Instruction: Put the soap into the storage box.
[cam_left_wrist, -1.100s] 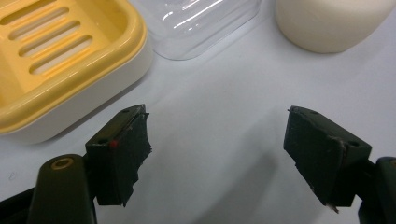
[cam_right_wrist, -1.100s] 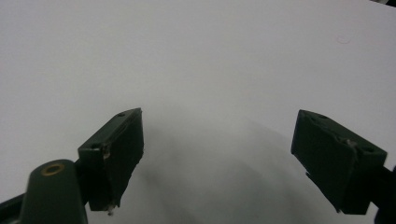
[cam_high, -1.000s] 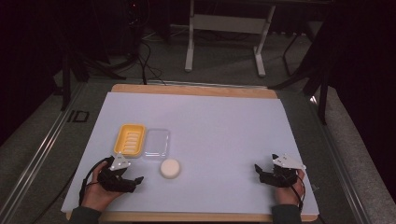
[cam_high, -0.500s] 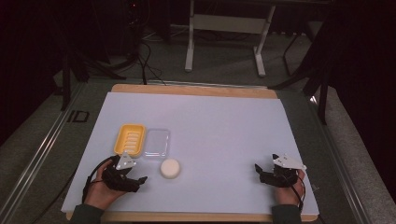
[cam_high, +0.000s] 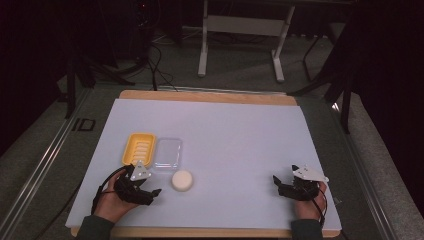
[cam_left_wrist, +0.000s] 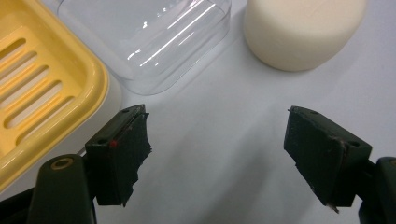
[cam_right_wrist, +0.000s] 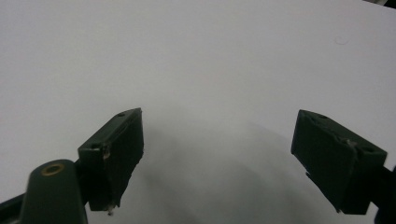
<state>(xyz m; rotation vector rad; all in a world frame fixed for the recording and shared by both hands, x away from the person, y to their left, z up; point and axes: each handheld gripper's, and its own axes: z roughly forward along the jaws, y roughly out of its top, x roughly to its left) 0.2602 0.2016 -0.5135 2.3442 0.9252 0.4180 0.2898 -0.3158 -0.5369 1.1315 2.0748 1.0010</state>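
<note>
Soap bar: lying on the white table, just ahead of the left gripper, beside the clear lid and yellow soap dish.
Left gripper: hovering with jaws spread, gripping nothing.
Right gripper: resting well apart, jaws spread, empty.
Handling: likely being firm, light, somewhat slick; calling for pinching across the round sides.

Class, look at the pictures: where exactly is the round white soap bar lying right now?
In the high view the soap bar lies on the white table cover, left of centre near the front edge, just in front of the clear lid and right of the left gripper.
</note>
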